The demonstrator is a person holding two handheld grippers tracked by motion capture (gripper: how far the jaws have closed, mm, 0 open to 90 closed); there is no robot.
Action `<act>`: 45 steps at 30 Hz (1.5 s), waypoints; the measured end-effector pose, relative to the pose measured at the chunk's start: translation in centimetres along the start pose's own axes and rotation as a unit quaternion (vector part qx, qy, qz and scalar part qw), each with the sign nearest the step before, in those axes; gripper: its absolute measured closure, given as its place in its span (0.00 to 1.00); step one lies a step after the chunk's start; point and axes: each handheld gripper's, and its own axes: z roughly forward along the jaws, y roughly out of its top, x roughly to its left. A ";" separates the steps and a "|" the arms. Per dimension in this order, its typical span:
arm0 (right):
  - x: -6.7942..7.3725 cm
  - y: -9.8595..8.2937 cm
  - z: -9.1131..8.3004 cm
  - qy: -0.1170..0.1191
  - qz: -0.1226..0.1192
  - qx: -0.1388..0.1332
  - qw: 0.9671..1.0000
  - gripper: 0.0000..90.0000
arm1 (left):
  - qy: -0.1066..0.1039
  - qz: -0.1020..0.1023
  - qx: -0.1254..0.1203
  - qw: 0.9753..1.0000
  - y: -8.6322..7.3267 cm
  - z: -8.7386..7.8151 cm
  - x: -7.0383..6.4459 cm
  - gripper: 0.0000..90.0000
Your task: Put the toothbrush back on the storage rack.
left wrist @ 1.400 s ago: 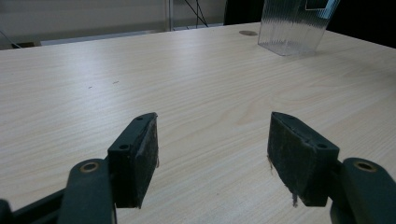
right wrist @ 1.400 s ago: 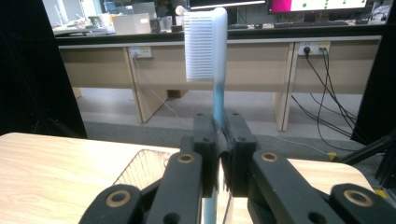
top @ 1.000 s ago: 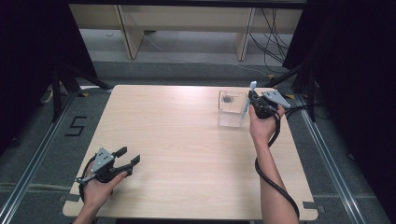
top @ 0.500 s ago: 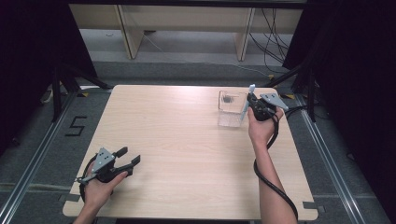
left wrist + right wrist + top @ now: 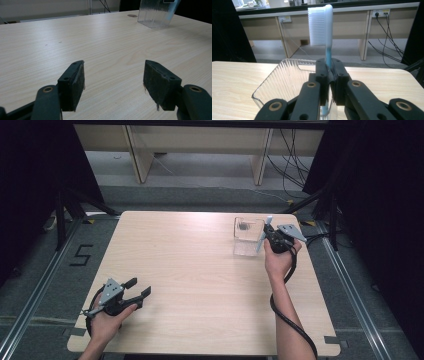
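Grey floor (image 5: pixel 200 180) — beige bench (image 5: pixel 200 140), black curtains (image 5: pixel 380 195)

The tabletop (image 5: pixel 200 270) is faced in pale wood-grain laminate, smooth and matt, with a faint sheen seen in the left gripper view. Ahead of the right tongs (image 5: pixel 329 72) a container (image 5: pixel 284 80) of clear, glossy, ribbed plastic is seen. Between those tongs a toothbrush (image 5: pixel 327 37) of smooth plastic is clamped, white at the head and translucent blue lower down, with fine white bristles. The left tongs (image 5: pixel 113 85) are made of matt black plastic, brass-coloured metal rivets are set in the arms, and the inner pads (image 5: pixel 152 82) are rough and frayed at the edges.
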 end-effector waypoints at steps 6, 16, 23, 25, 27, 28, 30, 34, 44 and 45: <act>0.0 -0.4 0.0 -0.004 0.003 0.003 1.000 0.95 | -0.002 0.001 -0.002 1.000 0.0 0.1 0.0 0.37; 0.1 -1.2 0.2 -0.002 0.011 0.006 1.000 0.95 | 0.002 0.001 0.003 1.000 0.0 -0.1 0.0 0.37; 0.2 -1.4 0.2 -0.006 0.014 0.011 1.000 0.95 | -0.002 0.001 -0.001 1.000 0.0 0.0 0.0 0.37; -0.1 -1.4 0.2 -0.001 0.005 0.012 1.000 0.95 | -0.002 0.001 -0.001 1.000 0.0 0.0 0.0 0.37; -0.1 -1.4 0.2 0.000 0.004 0.012 1.000 0.94 | -0.001 0.001 -0.001 1.000 0.0 0.0 0.0 0.37; -0.1 -1.4 0.2 -0.001 0.004 0.012 1.000 0.94 | 0.003 0.002 0.005 1.000 0.0 -0.1 0.0 0.37; -0.1 -1.4 0.2 -0.001 0.005 0.012 1.000 0.94 | 0.003 0.001 0.004 1.000 0.0 -0.1 0.0 0.37; 0.1 -1.5 0.2 -0.010 0.015 0.015 1.000 0.90 | -0.001 0.000 -0.001 1.000 0.0 0.0 0.0 0.37; -0.1 -1.5 0.2 -0.014 0.018 0.016 1.000 0.80 | 0.000 0.001 0.000 1.000 -0.1 0.0 0.1 0.37; -0.1 -1.5 0.1 -0.012 0.021 0.018 1.000 0.79 | 0.000 0.001 0.000 1.000 -0.1 0.0 0.1 0.37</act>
